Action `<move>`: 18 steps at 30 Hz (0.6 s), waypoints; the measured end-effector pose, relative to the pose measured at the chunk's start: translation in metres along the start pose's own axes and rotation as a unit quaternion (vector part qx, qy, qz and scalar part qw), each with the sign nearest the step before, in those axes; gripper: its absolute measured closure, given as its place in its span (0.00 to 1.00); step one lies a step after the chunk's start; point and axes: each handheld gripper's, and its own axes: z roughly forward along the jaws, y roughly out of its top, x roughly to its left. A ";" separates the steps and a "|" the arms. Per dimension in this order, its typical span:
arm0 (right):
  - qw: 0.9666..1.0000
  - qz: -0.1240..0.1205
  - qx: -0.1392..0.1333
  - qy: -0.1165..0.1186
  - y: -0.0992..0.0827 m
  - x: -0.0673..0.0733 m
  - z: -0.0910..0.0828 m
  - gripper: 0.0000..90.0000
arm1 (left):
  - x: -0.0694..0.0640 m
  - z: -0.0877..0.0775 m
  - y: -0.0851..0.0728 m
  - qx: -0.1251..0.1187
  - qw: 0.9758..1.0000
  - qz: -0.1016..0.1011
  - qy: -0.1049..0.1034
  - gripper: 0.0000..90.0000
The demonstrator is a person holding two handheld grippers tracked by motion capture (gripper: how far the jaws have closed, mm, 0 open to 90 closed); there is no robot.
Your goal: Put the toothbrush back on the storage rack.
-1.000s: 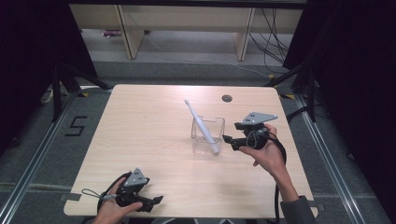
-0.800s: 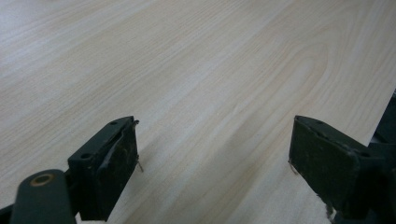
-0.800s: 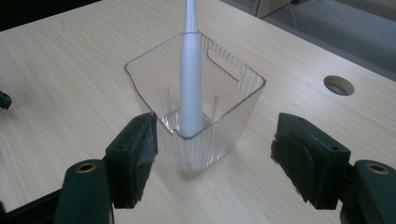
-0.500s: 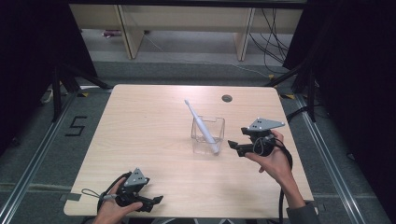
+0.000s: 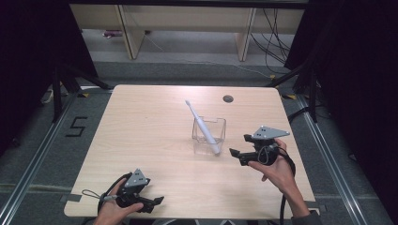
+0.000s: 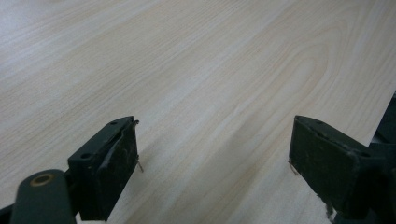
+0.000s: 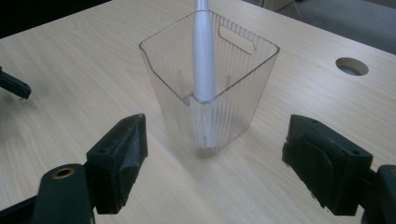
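A clear ribbed plastic container (image 5: 210, 131) (image 7: 211, 95) stands mid-table. A white electric toothbrush (image 5: 202, 125) (image 7: 204, 56) stands in it handle-down, its head tilted to the far left. My right gripper (image 5: 239, 146) (image 7: 214, 156) is open, held a short way to the right of the container, jaws pointing at it with nothing between them. My left gripper (image 5: 155, 204) (image 6: 215, 154) rests open near the table's front-left edge, only bare wood between its jaws.
The light wooden table (image 5: 150, 126) has a round cable hole (image 5: 228, 99) (image 7: 351, 66) at the back, right of centre. Dark curtains flank the table and shelving stands beyond it. The left gripper's jaw tip shows at the far left of the right gripper view.
My right gripper has drawn back from the container, toward the near right side of the table, still open. The left gripper has not moved.
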 end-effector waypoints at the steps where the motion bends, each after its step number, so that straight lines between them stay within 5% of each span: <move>1: 1.000 -0.002 -0.009 -0.001 -0.001 0.000 0.001 0.24 | -0.001 0.000 0.000 -0.006 1.000 -0.005 -0.003 0.17; 18: 1.000 0.019 -0.015 0.002 -0.026 0.003 -0.001 0.22 | -0.001 0.000 0.000 -0.006 1.000 -0.006 -0.003 0.17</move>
